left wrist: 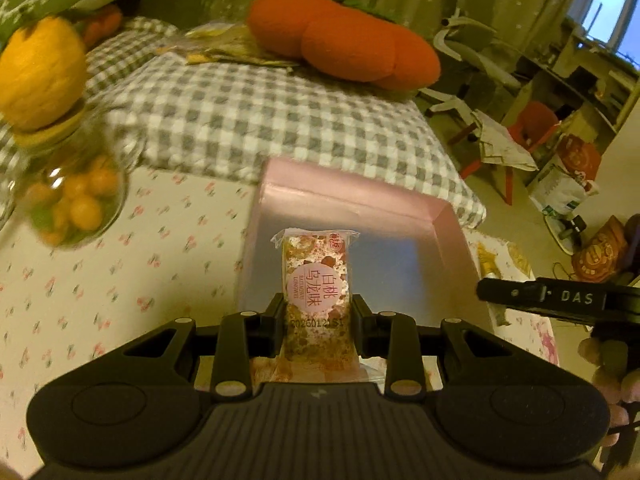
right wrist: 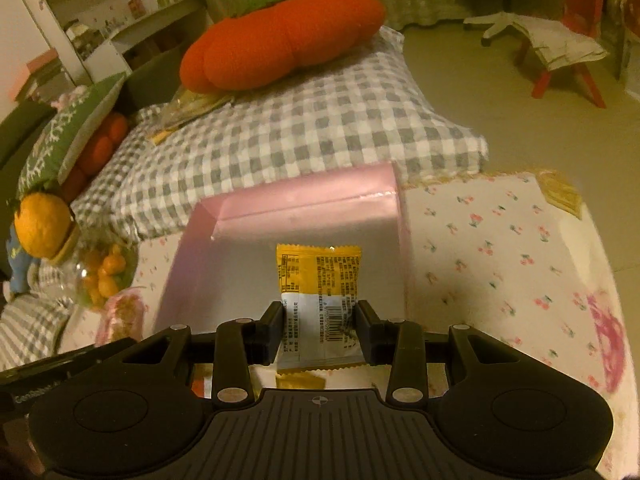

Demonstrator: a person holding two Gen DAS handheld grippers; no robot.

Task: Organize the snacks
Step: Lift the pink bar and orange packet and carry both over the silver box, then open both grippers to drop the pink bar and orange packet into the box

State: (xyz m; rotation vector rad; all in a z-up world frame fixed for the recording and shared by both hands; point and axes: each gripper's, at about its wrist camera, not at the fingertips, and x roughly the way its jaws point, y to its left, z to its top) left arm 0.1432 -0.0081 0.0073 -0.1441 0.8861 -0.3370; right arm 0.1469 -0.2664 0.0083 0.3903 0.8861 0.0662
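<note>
Both jaws pinch snacks above the pink box (left wrist: pixel 352 200): the left gripper (left wrist: pixel 318 320) clamps a pink bar (left wrist: pixel 316 280), the right gripper (right wrist: pixel 320 320) a yellow packet (right wrist: pixel 318 280). Behind the table's (right wrist: pixel 500 248) far edge lie a checked cushion (left wrist: pixel 260 120) and an orange pillow (left wrist: pixel 344 44). A jar (left wrist: pixel 76 196) of orange balls stands blurred near its left edge. Each snack's near end is hidden behind its gripper.

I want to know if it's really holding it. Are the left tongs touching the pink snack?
Touching. The left wrist view shows both fingers of the left tongs pressed against the sides of the pink snack.
</note>
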